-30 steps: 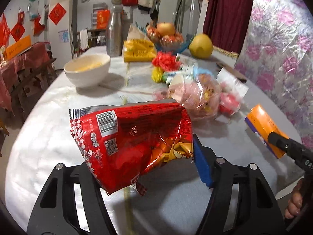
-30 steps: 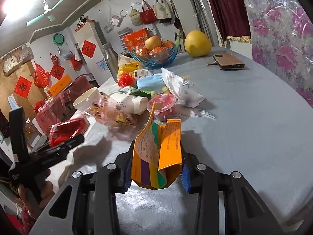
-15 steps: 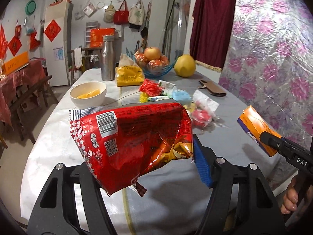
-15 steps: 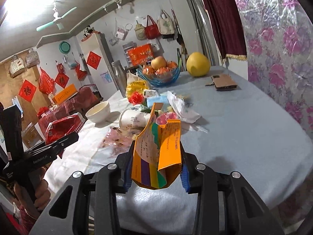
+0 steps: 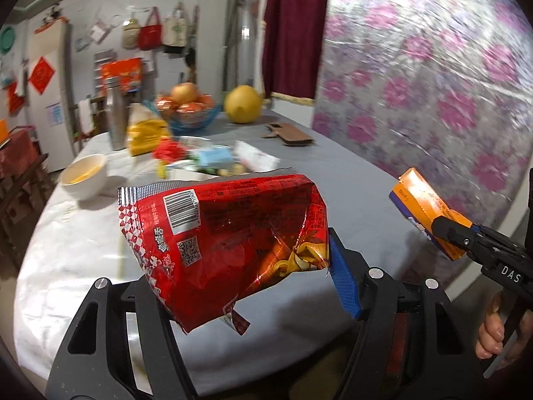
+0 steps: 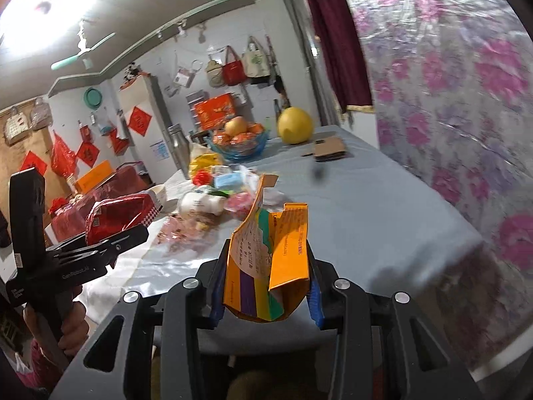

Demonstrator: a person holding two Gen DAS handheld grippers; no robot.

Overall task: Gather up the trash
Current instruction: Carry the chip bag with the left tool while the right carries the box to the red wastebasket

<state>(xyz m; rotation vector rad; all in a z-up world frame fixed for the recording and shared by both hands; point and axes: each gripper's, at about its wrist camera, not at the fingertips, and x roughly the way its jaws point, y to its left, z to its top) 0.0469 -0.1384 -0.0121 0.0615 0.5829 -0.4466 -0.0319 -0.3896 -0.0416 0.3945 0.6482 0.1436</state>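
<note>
Two hand-held grippers, each clamped on a piece of trash, both raised above a round table [image 5: 349, 173] draped in a grey-blue cloth.

Left wrist view: left gripper [image 5: 240, 263] filling the lower centre of the frame, closed on a crumpled red snack bag [image 5: 226, 236] with a barcode and QR code facing the camera; blue pad visible against the bag's right edge, left pad hidden behind the bag. At the right edge, right gripper [image 5: 446, 233] reaching in from the lower right, pinching an orange carton [image 5: 423, 200]; fingers of a hand [image 5: 493, 330] on its handle at the lower right.

Right wrist view: right gripper [image 6: 266, 286] at lower centre, blue pads pressed on both sides of the flattened, torn orange carton [image 6: 266, 260], with purple and green panels, standing upright between them. At the left edge, left gripper [image 6: 110, 240] holding the red snack bag [image 6: 116, 216], with a hand [image 6: 70, 320] on the handle at the lower left.

Farther back on the table, upper centre of both views and somewhat blurred: white bowl [image 5: 85, 175], steel flask [image 5: 116, 116], blue glass fruit bowl [image 5: 186, 116], large yellow pomelo [image 5: 242, 104], brown wallet-like case [image 5: 289, 133], and a cluster of wrappers and packets [image 5: 206, 156]. Floral pink-and-silver covering [image 5: 433, 83] filling the right side of both views; dark red curtain [image 5: 293, 30] at top centre.
</note>
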